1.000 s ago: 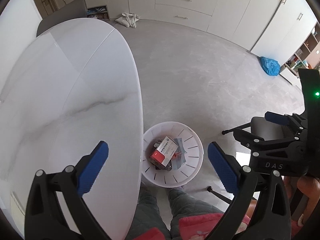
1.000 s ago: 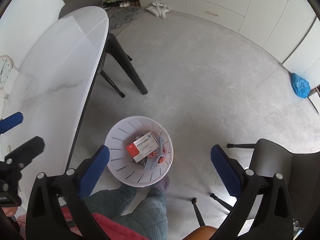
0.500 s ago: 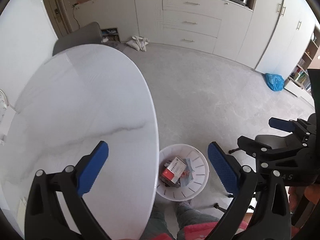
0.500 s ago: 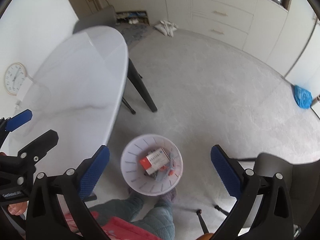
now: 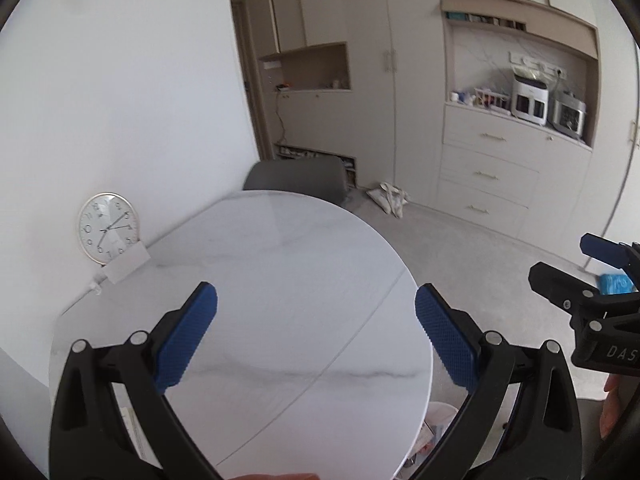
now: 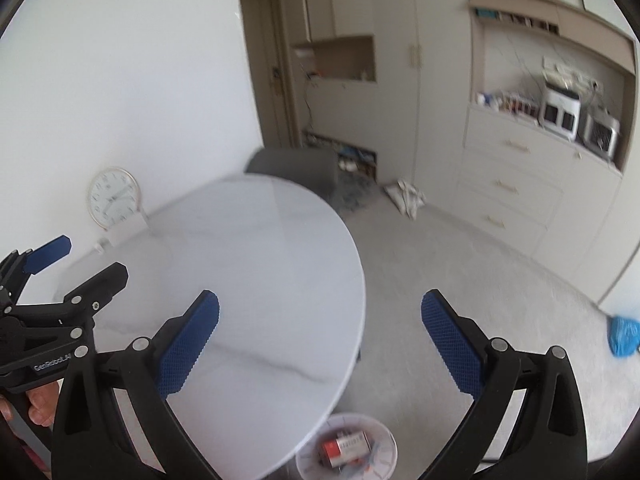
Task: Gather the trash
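A white marble-look table (image 5: 288,280) fills the space ahead of both hand-held grippers, its top bare. The left gripper (image 5: 316,334) hangs above it with its blue-padded fingers (image 5: 186,338) spread wide and nothing between them. The right gripper (image 6: 320,338), over the table's edge and the grey floor (image 6: 460,280), is likewise spread and empty. On its body, seen from the left wrist, the letters "DAS" can be read; the left one carries "GenRobot.AI" in the right wrist view. Below and just ahead of the right gripper, beside the table's rim, a white trash basket (image 6: 347,456) stands on the floor holding a red-and-white carton (image 6: 345,449) with print too blurred to read, among other scraps. Beyond the table's far left, a round wall clock (image 5: 107,227) leans against the wall. A blue bag (image 6: 624,335) lies on the floor to the right.
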Available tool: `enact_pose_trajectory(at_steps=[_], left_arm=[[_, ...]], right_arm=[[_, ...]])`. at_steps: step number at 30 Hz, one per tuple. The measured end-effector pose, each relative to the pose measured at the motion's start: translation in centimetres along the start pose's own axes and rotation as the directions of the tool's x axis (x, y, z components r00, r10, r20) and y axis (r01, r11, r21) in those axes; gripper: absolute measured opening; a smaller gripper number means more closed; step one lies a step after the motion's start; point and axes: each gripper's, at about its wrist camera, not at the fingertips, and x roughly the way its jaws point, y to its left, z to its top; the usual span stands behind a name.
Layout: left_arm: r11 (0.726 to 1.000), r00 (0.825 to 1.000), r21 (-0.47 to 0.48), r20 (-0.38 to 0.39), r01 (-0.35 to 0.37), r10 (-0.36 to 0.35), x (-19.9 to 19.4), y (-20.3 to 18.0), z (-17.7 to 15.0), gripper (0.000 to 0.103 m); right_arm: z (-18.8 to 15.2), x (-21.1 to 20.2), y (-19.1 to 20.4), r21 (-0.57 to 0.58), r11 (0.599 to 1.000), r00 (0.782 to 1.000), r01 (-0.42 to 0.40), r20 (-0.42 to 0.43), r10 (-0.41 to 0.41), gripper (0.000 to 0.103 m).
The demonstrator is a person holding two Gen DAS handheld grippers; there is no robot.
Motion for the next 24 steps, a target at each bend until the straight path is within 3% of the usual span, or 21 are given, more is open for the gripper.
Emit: enact_pose_trajectory(at_steps=[4, 8, 24], left_arm=[[0.996, 0.997, -0.064, 0.033, -0.061, 0.064, -1.2, 2.7, 1.1, 0.095], [0.992, 0.994, -0.08, 0.037, -0.096, 0.1, -1.7, 4.2, 1.0, 0.095], [0.993, 0.997, -0.084, 0.014, -0.078, 0.08, -1.9, 4.0, 0.0, 0.095]], right_arm=[[1.9, -1.3, 1.6, -0.015, 1.0, 0.997, -0.024, 0.07, 0.025, 0.101], [2.0, -2.0, 1.9, -0.012, 0.999, 0.995, -0.052, 0.084, 0.053, 0.101], [1.3, -1.7, 3.5, -0.03, 0.997, 0.996, -0.078, 0.051, 0.079, 0.101]])
